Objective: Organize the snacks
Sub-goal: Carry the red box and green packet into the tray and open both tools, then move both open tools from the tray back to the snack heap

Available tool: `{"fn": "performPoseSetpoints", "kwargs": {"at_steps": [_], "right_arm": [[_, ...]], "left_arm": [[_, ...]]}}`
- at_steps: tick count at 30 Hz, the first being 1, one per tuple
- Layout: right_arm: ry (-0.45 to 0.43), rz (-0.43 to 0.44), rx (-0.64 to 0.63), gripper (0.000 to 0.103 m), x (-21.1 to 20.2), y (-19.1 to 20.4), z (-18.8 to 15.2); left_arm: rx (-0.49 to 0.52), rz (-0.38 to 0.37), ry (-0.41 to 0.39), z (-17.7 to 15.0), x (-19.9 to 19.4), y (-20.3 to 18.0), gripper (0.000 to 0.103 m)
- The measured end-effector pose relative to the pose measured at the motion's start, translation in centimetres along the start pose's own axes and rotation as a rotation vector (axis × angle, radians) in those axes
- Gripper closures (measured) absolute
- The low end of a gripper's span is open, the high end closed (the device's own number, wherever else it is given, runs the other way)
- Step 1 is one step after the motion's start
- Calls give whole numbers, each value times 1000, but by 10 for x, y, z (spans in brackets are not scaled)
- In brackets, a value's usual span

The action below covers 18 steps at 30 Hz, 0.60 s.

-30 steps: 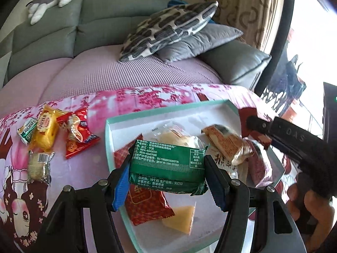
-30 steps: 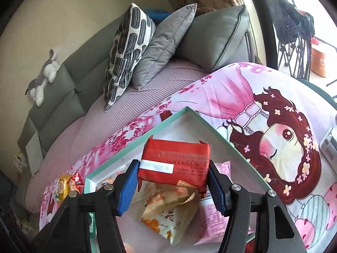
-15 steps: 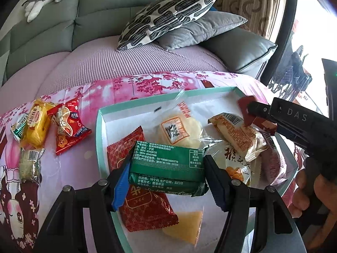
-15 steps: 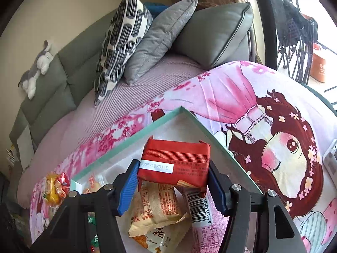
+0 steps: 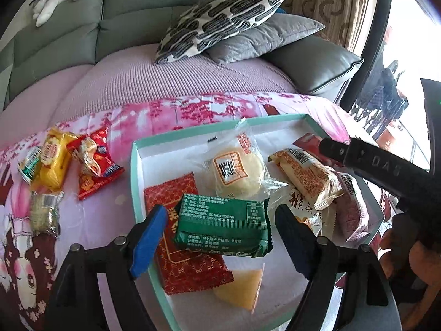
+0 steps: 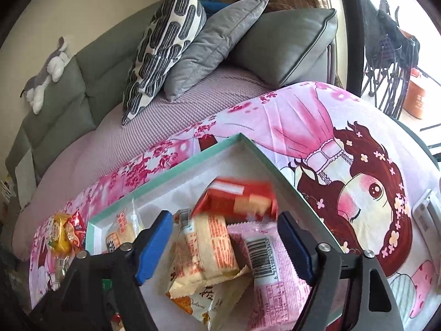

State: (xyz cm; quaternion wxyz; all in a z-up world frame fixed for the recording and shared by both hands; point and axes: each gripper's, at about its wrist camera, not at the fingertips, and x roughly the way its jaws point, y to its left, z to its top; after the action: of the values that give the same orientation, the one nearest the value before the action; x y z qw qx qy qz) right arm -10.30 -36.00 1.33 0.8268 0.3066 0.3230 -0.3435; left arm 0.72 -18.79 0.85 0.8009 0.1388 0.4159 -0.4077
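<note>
Sofa (image 5: 55, 38) with cushions (image 5: 223, 16) standing behind a pink printed cloth (image 5: 91, 220); a teal-rimmed tray (image 5: 135, 171) lying on the cloth.

Left gripper (image 5: 220, 237): jaws having just been opening, now spread, pads clear of the green pack (image 5: 223, 226), which is sitting between them on a red pack (image 5: 190, 264) in the tray.

Right gripper (image 6: 226, 240): jaws likewise having just been opening, spread; red box (image 6: 237, 201) blurred, beyond the pads, over the tray's far corner, untouched.

In tray: round bun (image 5: 237, 171), orange-printed pack (image 5: 306, 176), pink pack (image 6: 264, 284), yellow wedge (image 5: 242, 287).

On cloth, left of tray: yellow pack (image 5: 52, 162), red bag (image 5: 93, 162), clear pack (image 5: 44, 212).
</note>
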Motion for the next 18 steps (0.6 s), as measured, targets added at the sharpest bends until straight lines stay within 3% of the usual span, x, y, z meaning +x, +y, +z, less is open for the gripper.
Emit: {"fn": "performPoseSetpoints", "kwargs": {"at_steps": [7, 9, 11, 18], "right_arm": [[9, -7, -29, 5, -8, 5, -5], [7, -11, -35, 0, -11, 7, -7], [1, -12, -48, 0, -15, 9, -10], [16, 2, -89, 0, -21, 24, -17]], "left_arm": [[-33, 78, 0, 3, -10, 11, 20], [-67, 100, -7, 4, -13, 20, 6], [-109, 118, -29, 5, -17, 31, 5], [-269, 292, -64, 3, -23, 79, 3]]}}
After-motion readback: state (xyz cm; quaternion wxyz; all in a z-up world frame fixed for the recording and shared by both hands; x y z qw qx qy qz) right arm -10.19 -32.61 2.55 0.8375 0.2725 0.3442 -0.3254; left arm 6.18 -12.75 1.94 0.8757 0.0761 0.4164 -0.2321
